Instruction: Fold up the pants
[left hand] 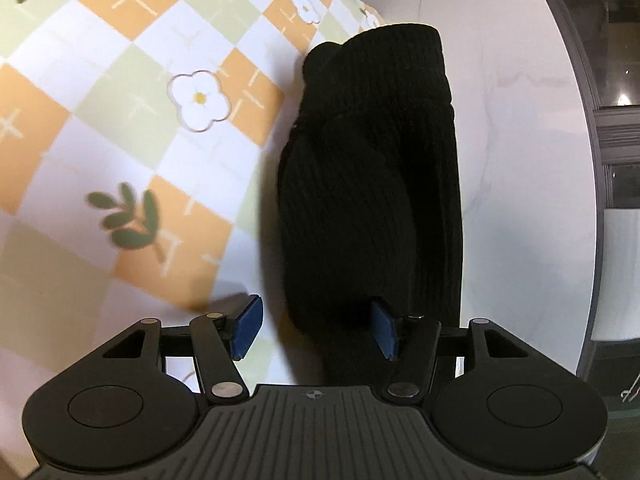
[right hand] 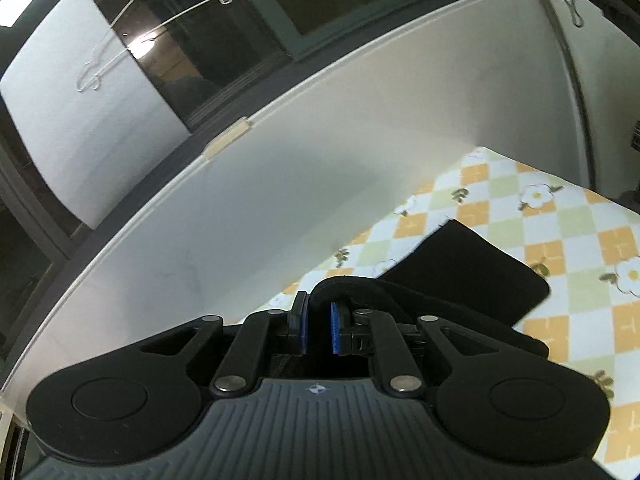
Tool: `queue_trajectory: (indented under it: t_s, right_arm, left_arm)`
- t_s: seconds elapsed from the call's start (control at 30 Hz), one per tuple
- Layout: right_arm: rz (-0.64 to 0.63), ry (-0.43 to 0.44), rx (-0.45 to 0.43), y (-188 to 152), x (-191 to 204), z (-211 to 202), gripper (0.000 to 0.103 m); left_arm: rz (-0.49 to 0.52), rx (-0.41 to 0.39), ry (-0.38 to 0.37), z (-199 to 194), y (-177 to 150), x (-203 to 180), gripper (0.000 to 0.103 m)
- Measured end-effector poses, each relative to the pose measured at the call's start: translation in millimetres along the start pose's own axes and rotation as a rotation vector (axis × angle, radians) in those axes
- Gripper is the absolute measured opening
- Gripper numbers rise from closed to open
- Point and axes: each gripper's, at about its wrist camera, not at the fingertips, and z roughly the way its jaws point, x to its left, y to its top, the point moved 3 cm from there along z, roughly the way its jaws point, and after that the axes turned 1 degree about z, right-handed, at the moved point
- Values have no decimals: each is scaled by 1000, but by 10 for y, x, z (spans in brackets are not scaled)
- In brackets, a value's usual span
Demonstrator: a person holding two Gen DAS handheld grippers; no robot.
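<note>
The black ribbed pants (left hand: 372, 180) lie in a long, narrow folded strip that runs away from my left gripper (left hand: 316, 330). They sit where the checkered flowered cloth (left hand: 120, 120) meets the bare white tabletop (left hand: 520, 120). The left gripper is open, and the near end of the pants sits between its blue pads, against the right pad (left hand: 384, 334). In the right wrist view my right gripper (right hand: 316, 328) is shut on a raised fold of the pants (right hand: 460, 280), which loops over its pads and trails off to the right across the cloth (right hand: 560, 220).
The white tabletop (right hand: 280, 200) ends in a curved edge, with dark windows beyond it. A wire hanger (right hand: 160, 12) hangs at the window beside a white panel (right hand: 80, 120). A dark frame (left hand: 600, 160) borders the table on the right in the left wrist view.
</note>
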Motion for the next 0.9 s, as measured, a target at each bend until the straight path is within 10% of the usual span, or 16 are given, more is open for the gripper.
queue_trajectory:
  t_s: [0.1,0.23,0.5,0.67,0.73,0.9]
  right_arm:
    - [-15,23,-2,30,43,-5,11]
    - [-19,35,6,29,68,12,11]
    - [-32,83,95,-151,164,-10,11]
    - [-39,39,131,-328,91,78,11]
    - [-36,19,122,-365,45,109,11]
    - [-95,-20,133,-492,76,157,11]
  left_arm:
    - [16,-38,20,11,75,-68,62]
    - [43,-61,51,-28,88,-199,16]
    - [197,-284,54,-1271,365,-911,10]
    - [408,-232,86,-1044,435,-1198,16]
    - [378,-136,66,-645,509,-1073,42]
    - [186,-61,58,-345,594,-492,54]
